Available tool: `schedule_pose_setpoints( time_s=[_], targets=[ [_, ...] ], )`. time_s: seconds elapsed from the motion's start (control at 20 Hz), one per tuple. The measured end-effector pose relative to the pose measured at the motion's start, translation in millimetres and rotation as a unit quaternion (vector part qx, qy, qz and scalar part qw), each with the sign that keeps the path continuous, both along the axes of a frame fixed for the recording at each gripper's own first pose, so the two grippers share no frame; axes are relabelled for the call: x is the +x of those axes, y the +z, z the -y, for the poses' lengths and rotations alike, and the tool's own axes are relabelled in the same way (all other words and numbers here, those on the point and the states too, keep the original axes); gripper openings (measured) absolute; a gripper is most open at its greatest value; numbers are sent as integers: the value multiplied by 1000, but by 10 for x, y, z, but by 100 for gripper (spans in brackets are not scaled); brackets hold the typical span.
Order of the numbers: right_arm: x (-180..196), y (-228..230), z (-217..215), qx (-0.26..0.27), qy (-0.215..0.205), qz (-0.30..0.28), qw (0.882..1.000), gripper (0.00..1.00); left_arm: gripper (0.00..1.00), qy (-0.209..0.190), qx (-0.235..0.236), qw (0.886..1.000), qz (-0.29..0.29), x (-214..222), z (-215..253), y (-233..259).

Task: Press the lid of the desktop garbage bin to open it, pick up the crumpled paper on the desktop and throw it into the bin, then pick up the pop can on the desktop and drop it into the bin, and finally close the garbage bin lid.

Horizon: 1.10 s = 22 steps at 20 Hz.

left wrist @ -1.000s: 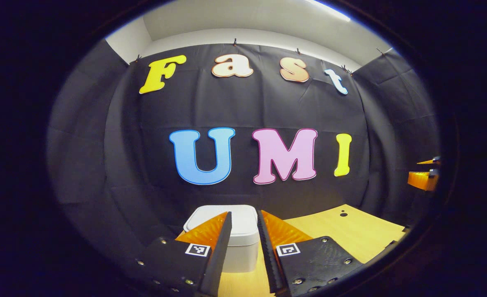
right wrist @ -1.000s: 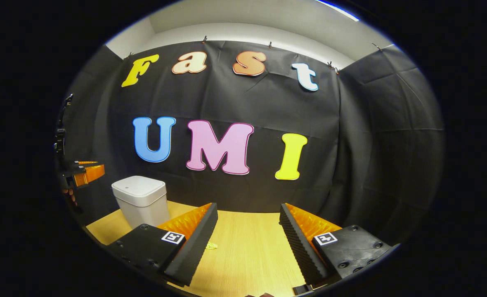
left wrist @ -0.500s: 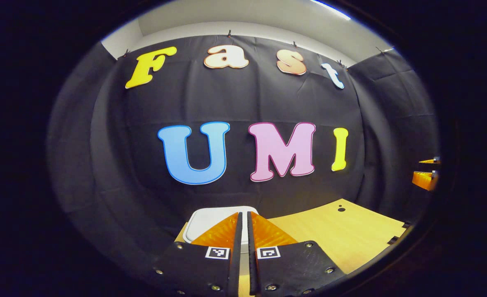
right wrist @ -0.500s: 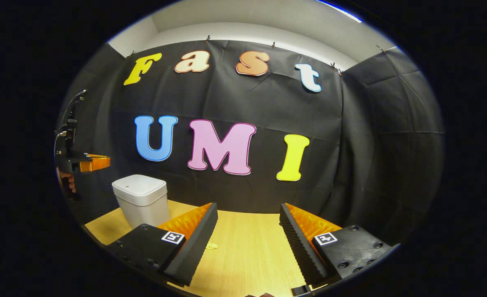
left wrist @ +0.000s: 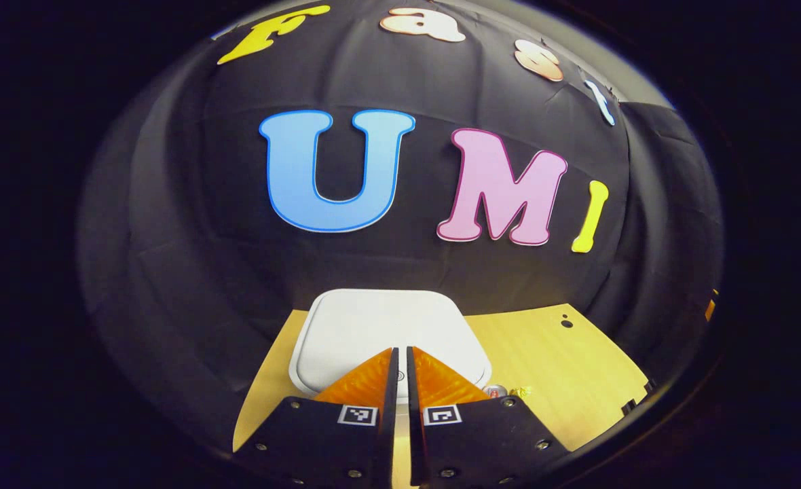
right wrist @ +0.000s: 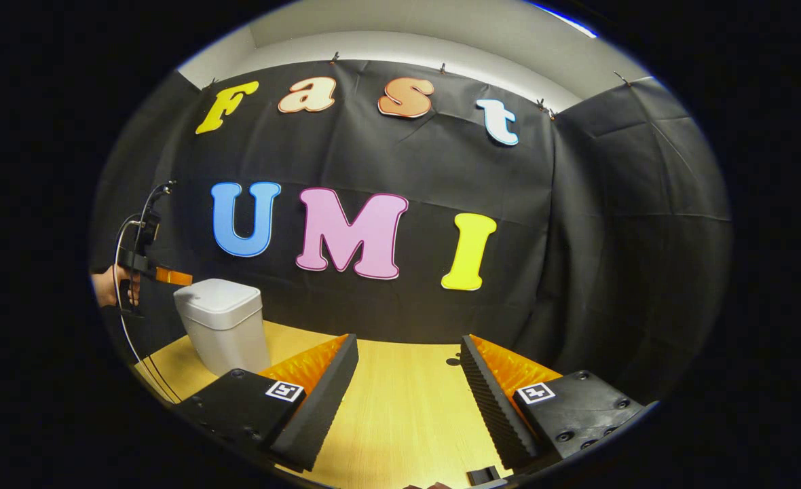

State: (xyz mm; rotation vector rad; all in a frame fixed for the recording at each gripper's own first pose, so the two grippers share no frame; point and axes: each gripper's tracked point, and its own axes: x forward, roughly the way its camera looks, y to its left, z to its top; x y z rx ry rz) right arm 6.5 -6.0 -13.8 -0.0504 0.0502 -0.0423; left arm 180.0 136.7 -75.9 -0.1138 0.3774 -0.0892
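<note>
**Left hand-held gripper closed and tipped down over the bin lid**

I have the light wooden tabletop (right wrist: 400, 407) laid out ahead of me, with the white, square, round-cornered plastic garbage bin (right wrist: 220, 326) standing at its far left against the booth wall. Over the last second my left gripper view has pitched down: the bin's white lid (left wrist: 387, 329) now sits large and nearly top-on, where before I saw mostly its front wall.

My left hand-held gripper (left wrist: 400, 360) went from jaws apart to jaws drawn together with only a thin slit between them, gripping nothing. In the right gripper view it (right wrist: 170, 276) hangs just above the lid's left edge, held by a hand (right wrist: 108, 285). I cannot tell whether it touches yet; the lid lies flat and shut, so I judge the press is about to begin.

My right hand-held gripper (right wrist: 407, 370) waits with jaws wide apart, empty, over bare tabletop.

Just right of the bin I see a small silver can top (left wrist: 495, 390) and a little yellowish crumpled scrap (left wrist: 521, 392), both untouched.
</note>
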Motion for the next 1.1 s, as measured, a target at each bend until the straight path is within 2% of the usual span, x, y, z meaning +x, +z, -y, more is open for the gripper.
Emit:
schedule_pose_setpoints(
  time_s=[0.05,0.25,0.7,0.85,1.0,1.1],
  targets=[
    [-8,-13,22,1,-3,-3,1000,98,8,1,-5,1000,-14,-5,-9,-74],
    [3,-68,74,4,-9,-8,1000,97,8,4,-1,999,-50,82,-14,-300],
    [128,-172,-77,11,5,-18,1000,98,8,18,0,997,-69,131,-33,-379],
    [148,-194,-144,4,13,-25,1000,98,6,12,-5,999,-45,110,-45,-301],
    [170,-185,-142,1,12,-30,999,97,5,45,34,998,-12,133,-205,-145],
    [162,-169,-163,2,9,-30,1000,97,5,38,55,997,28,141,-215,73]
  ],
)
